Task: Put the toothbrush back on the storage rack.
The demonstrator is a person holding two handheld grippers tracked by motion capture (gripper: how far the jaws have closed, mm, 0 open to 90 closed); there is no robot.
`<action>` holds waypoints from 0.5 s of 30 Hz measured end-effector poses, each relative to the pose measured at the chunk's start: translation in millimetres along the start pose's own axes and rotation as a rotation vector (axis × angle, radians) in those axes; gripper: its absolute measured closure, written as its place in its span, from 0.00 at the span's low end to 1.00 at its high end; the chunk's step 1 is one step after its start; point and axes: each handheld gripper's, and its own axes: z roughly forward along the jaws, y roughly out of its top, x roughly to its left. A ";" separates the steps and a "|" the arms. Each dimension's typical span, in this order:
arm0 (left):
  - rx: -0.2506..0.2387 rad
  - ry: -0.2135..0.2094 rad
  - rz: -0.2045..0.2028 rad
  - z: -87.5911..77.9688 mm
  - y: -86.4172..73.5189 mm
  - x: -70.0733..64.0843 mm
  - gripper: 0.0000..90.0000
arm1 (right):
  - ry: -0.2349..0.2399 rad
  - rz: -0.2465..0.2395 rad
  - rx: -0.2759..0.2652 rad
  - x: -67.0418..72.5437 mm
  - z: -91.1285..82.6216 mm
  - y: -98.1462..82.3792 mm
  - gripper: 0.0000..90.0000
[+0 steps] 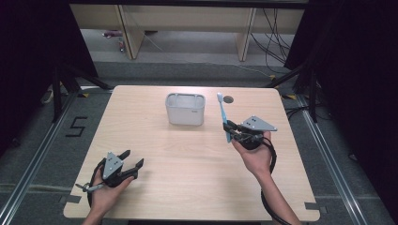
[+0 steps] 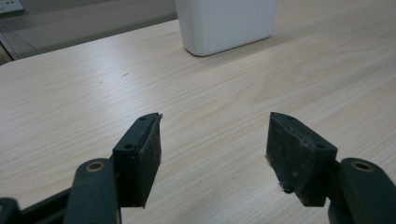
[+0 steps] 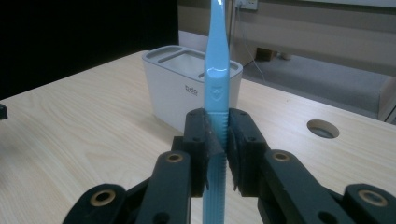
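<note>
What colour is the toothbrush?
Light blue toothbrush, with a white head; clearest in the right gripper view.

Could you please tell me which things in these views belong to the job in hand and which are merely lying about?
Part of the job:
- blue toothbrush, clamped upright in the right gripper
- white holder with compartments, standing on the table

Not in use just now:
- left gripper, open with nothing between its jaws, resting near the table's front edge
- round cable hole in the tabletop

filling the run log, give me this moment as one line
right hand-held gripper: shut on blue toothbrush, upright | left hand-held gripper: open, holding nothing | white holder: mid-table, left of the toothbrush
</note>
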 end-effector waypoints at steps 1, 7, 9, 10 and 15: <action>0.003 0.001 0.001 -0.4 0.1 -0.2 0.39 | -0.006 -0.007 -0.008 -0.4 0.5 0.3 0.87; 0.005 0.002 0.002 -0.5 0.2 -0.1 0.39 | -0.005 -0.017 -0.027 -3.0 2.9 2.9 0.87; 0.000 0.000 -0.002 -0.1 0.0 0.1 0.39 | -0.006 0.003 -0.026 -2.6 3.1 4.8 0.87; -0.001 0.000 -0.001 -0.1 0.0 0.1 0.39 | 0.001 0.011 -0.031 -2.9 4.1 5.3 0.87; 0.000 0.000 -0.001 -0.2 -0.1 0.1 0.39 | 0.000 0.032 -0.053 -5.1 7.3 6.1 0.87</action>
